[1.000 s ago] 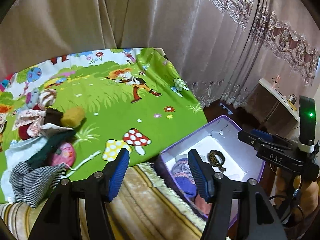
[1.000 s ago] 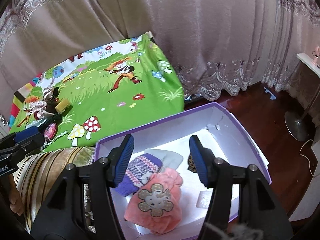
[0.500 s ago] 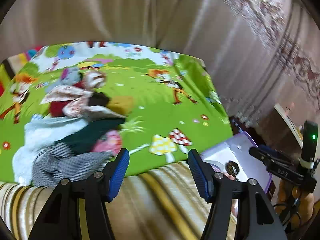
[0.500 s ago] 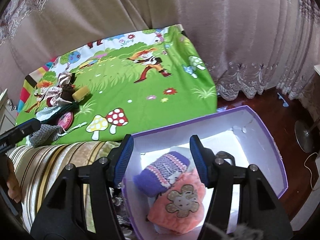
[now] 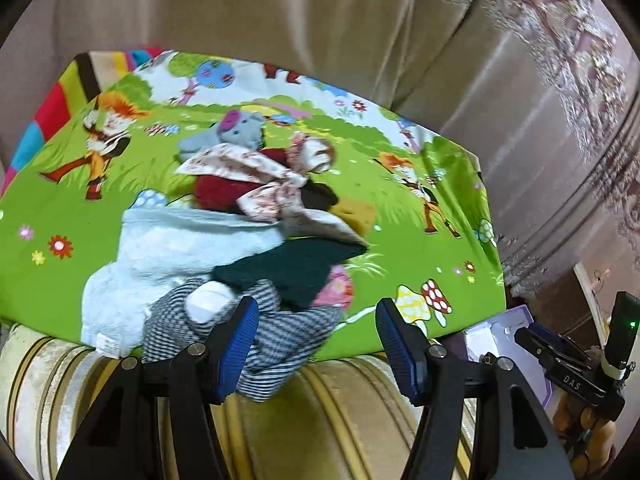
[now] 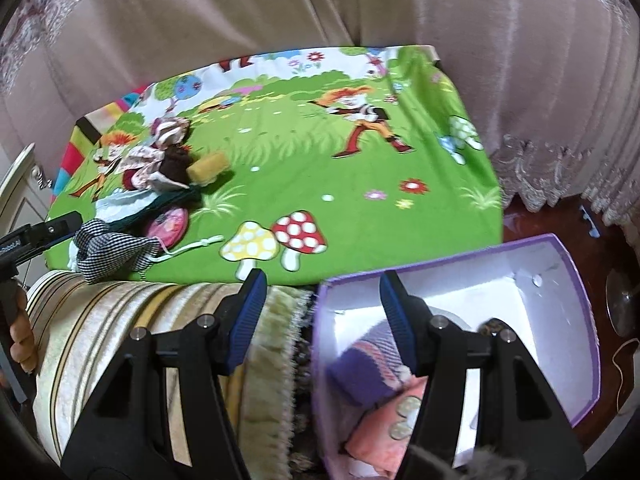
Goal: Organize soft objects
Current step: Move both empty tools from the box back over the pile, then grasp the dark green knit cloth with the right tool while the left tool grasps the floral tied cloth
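A pile of soft things lies on the green cartoon blanket (image 5: 400,216): a checked cloth pouch (image 5: 280,336), a dark green knit (image 5: 296,272), a white towel (image 5: 168,256), a floral cloth (image 5: 256,168), a grey plush (image 5: 236,132) and a yellow sponge (image 5: 356,212). My left gripper (image 5: 314,340) is open and empty, just in front of the pouch. My right gripper (image 6: 320,312) is open and empty over the near left corner of a purple box (image 6: 576,280). The box holds a purple knit mitten (image 6: 368,364) and a pink flower piece (image 6: 384,428). The pile shows far left in the right wrist view (image 6: 152,200).
A striped sofa cushion (image 5: 320,420) lies under the blanket's near edge. Curtains (image 6: 280,4) hang behind. The box stands on a dark wood floor (image 6: 540,220) right of the sofa. A fan base (image 6: 620,304) stands at far right. The right gripper shows at the left wrist view's right edge (image 5: 568,364).
My left gripper has swung left from the box to the pile, which is now close ahead. My right gripper has shifted left, so the box has slid to the lower right.
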`<state>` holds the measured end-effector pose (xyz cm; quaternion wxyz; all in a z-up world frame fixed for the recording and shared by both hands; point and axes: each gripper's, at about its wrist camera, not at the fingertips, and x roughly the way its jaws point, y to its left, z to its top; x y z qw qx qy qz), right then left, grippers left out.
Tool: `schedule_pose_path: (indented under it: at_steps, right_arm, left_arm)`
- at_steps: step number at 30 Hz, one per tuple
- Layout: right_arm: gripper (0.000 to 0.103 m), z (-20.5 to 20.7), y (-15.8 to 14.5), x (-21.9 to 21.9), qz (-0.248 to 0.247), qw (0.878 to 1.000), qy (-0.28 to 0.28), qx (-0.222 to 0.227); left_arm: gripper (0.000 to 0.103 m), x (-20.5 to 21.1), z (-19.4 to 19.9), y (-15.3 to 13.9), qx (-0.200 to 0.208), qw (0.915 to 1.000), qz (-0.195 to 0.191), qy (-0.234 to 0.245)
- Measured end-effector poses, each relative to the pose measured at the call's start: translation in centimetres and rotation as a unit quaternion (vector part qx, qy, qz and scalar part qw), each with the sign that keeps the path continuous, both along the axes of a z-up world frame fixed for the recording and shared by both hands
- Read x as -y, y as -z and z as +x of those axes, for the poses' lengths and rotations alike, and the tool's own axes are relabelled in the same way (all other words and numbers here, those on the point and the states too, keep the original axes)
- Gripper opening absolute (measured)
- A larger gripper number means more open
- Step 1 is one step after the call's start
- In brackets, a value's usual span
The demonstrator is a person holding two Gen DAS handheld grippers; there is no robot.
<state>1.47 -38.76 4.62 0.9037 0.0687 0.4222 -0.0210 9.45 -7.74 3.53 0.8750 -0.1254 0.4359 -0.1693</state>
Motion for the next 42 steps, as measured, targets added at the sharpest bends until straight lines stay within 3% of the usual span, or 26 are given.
schedule_pose_path:
  at_steps: [15, 30, 42]
  right_arm:
    - [0.063, 5.9, -0.1, -9.1, 0.048, 0.994, -0.093, -0.014]
    - [0.063, 12.0, 3.0, -15.0, 0.122, 0.983, -0.112, -0.076]
    - [0.063, 15.7, 4.6, -18.9, 0.082, 0.985, -0.118, -0.099]
  left_arm:
    - [0.062, -3.5, 1.5, 0.4, -0.006, 0.9995, -0.006, -0.030]
    - [0.062, -6.7, 2.9, 1.0, -0.008, 0.9984, -0.035, -0.043]
    - [0.062, -8.5, 3.4, 1.9, -0.012, 0.9956, -0.077, -0.051]
